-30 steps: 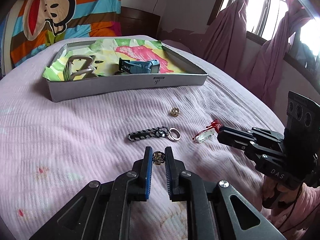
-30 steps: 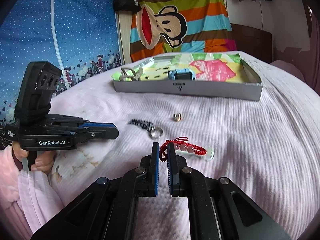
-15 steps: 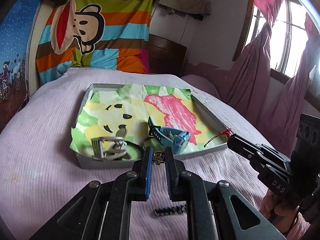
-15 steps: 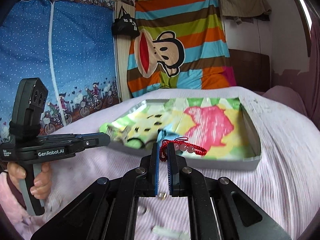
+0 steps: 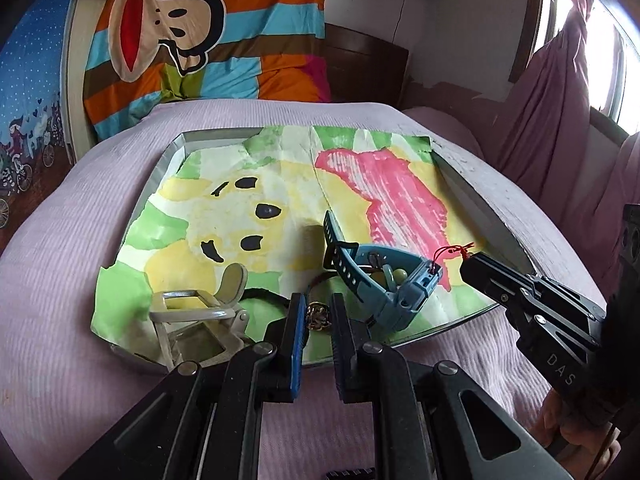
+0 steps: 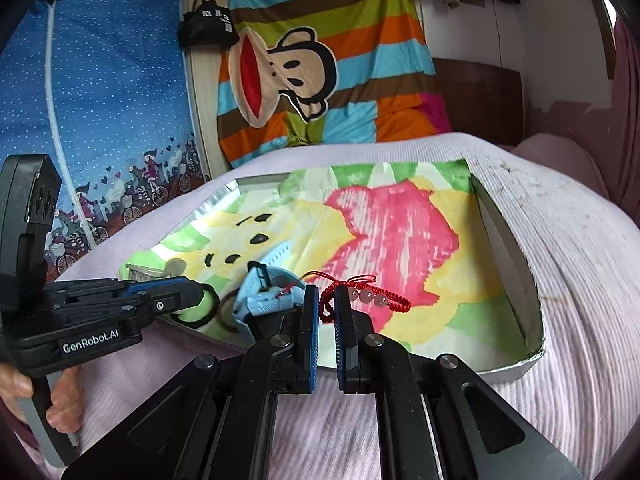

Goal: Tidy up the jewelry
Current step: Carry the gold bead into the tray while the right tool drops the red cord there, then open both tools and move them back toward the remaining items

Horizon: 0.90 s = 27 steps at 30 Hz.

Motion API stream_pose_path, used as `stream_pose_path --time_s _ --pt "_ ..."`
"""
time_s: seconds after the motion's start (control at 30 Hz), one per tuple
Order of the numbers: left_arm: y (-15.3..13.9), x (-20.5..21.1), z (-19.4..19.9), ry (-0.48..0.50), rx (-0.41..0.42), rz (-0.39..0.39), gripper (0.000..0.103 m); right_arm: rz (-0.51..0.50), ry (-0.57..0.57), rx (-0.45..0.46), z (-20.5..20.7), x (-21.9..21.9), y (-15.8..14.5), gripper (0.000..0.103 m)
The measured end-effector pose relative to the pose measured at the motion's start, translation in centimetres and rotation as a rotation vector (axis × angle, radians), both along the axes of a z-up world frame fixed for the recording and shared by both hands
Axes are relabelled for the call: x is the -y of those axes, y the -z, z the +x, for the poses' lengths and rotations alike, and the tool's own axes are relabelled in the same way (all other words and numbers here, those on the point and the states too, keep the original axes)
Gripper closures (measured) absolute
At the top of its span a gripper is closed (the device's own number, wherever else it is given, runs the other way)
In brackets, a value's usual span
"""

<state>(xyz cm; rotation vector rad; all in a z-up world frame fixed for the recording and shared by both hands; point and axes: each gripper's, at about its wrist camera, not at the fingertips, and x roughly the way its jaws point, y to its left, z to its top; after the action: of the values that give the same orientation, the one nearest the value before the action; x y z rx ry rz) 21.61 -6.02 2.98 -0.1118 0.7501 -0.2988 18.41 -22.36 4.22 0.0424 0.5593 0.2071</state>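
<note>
Both grippers hover over the near edge of the tray (image 5: 476, 184). The left gripper (image 5: 318, 316) pinches a small bronze bead (image 5: 319, 317), just beside the blue watch (image 5: 384, 280). The right gripper (image 6: 327, 308) clamps a red cord bracelet (image 6: 372, 298) above the tray's painted paper lining (image 6: 400, 240).

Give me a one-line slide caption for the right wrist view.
Right gripper holds a red bracelet over the paper-lined tray, beside the blue watch and left gripper.
</note>
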Motion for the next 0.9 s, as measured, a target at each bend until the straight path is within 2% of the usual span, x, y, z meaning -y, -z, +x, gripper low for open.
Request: stream_pose_path --time_s 0.1,0.33,0.4,0.43,0.5,0.53,0.73,0.8,0.87,0.9 --pt "0.4 0.1 0.2 -0.007 -0.022 0.008 0.091 0.011 0.010 -0.031 0.6 0.5 0.9 0.096" --pt "0.4 0.1 -0.2 -0.004 -0.009 0.000 0.090 0.018 0.022 -0.061 1.2 0.8 1.7 0.095" --pt "0.3 0.1 -0.5 0.000 -0.004 -0.002 0.080 0.021 0.014 -0.063 1.2 0.8 1.8 0.094" --pt "0.3 0.0 -0.7 0.001 0.001 -0.002 0.077 0.019 0.015 -0.061 1.1 0.8 1.9 0.090" --pt "0.1 0.0 -1.0 -0.001 0.015 0.002 0.061 0.016 0.015 -0.048 0.8 0.8 1.8 0.071" --pt "0.0 0.0 -1.3 -0.003 0.022 0.003 0.058 0.017 0.015 -0.038 0.6 0.7 1.7 0.060" --pt "-0.4 -0.5 -2.4 -0.002 0.053 -0.017 0.055 0.012 0.040 0.007 -0.7 1.4 1.0 0.060" --pt "-0.6 -0.8 -3.0 -0.016 0.073 -0.024 0.047 0.025 0.051 0.027 -1.4 1.9 0.8 0.058" --pt "-0.8 -1.3 -3.8 -0.028 0.102 -0.035 0.041 0.038 0.058 0.050 -2.1 2.2 0.5 0.048" --pt "-0.9 -1.5 -4.2 -0.031 0.116 -0.039 0.036 0.043 0.061 0.060 -2.5 2.4 0.3 0.046"
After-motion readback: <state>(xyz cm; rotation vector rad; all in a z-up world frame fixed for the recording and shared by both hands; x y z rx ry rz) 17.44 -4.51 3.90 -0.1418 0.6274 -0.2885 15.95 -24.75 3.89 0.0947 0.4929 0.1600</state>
